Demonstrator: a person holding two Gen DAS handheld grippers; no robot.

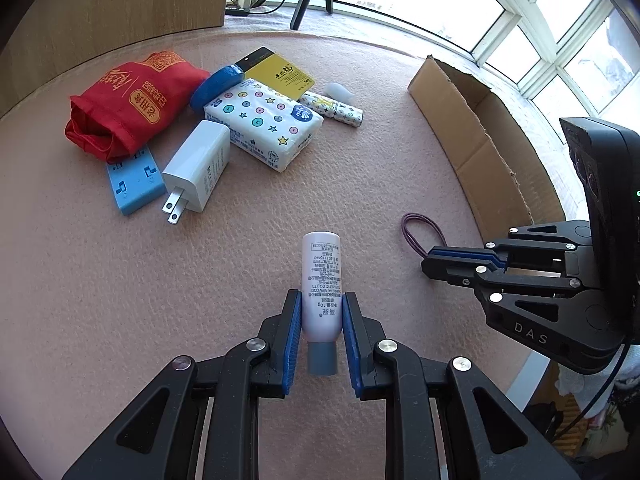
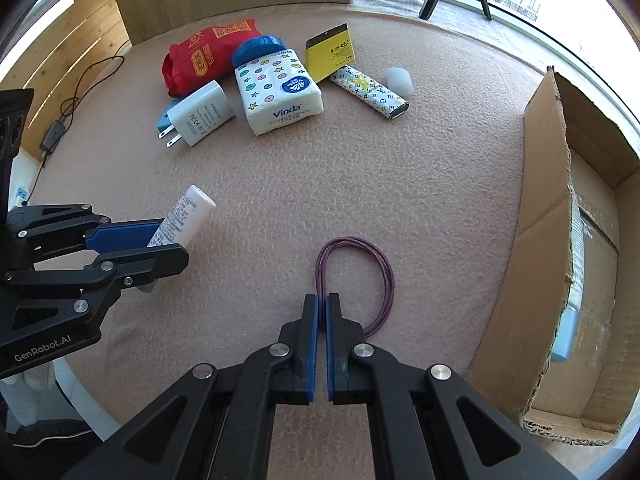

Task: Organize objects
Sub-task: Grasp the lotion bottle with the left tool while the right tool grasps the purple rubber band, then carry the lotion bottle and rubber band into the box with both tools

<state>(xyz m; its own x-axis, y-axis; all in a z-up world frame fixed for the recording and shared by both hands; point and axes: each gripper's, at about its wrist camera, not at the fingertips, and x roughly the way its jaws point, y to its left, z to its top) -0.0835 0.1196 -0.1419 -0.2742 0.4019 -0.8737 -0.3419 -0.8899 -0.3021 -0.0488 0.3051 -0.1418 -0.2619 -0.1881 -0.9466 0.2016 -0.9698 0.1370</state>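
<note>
Black grippers (blue pads).

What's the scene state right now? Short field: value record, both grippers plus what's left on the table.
left gripper: shut on white tube, cap toward the camera
right gripper: shut on purple hair tie
cardboard box: open, at the table's right edge
pile at far side: red pouch, white charger, tissue pack, patterned lighter, yellow card
surface: pink mat

Both wrist cameras look down close along their fingers, sharing the pink tabletop.
</note>
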